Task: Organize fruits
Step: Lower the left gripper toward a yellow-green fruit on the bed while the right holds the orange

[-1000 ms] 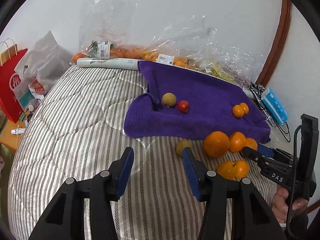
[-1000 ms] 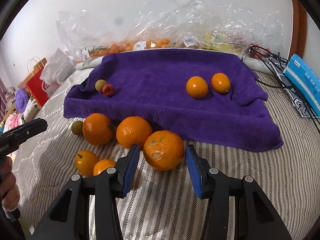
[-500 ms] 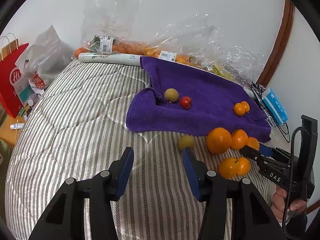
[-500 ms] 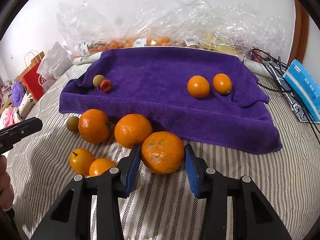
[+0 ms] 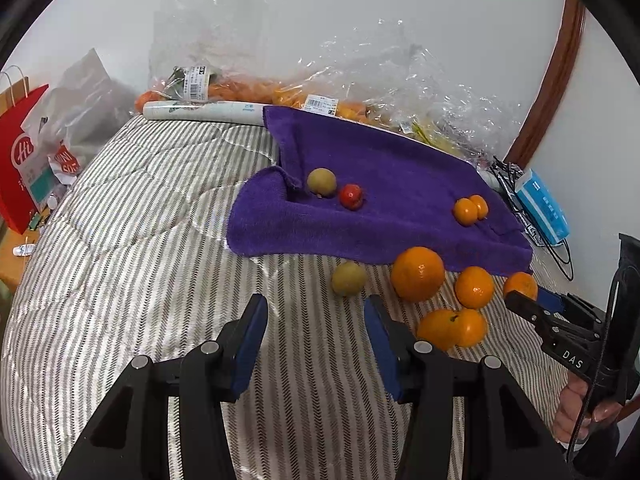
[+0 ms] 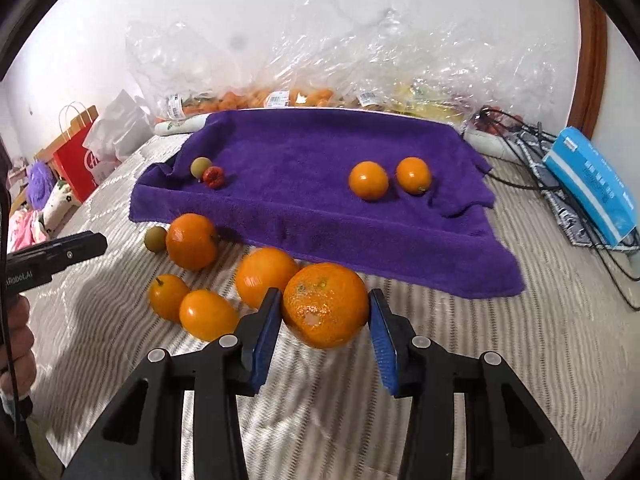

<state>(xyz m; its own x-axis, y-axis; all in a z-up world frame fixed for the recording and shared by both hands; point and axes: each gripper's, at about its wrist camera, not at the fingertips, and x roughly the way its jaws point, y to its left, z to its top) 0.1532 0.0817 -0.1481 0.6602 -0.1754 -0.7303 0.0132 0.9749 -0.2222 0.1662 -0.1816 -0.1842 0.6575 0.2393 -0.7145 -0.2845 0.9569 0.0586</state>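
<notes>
My right gripper point(image 6: 323, 298) is shut on a large orange point(image 6: 325, 312), held just above the striped quilt in front of the purple towel point(image 6: 300, 148). On the towel lie two small oranges point(image 6: 368, 180) to the right, and a greenish fruit point(image 6: 200, 167) with a red fruit point(image 6: 214, 177) to the left. Several loose oranges point(image 6: 191, 241) and a second greenish fruit point(image 6: 155, 239) lie on the quilt left of the held one. My left gripper point(image 5: 316, 308) is open over bare quilt, just short of that greenish fruit point(image 5: 349, 279).
Clear plastic bags of fruit point(image 6: 280, 96) pile against the back wall behind the towel. A blue box point(image 6: 588, 184) and black cables point(image 6: 520, 136) lie at the right. A red paper bag point(image 5: 20, 152) stands off the bed's left side, and a white roll point(image 5: 200, 112) lies at the back.
The right jaws have closed onto the large orange, and it has come slightly off the quilt toward the towel. The left gripper has stayed open and nearly still.
</notes>
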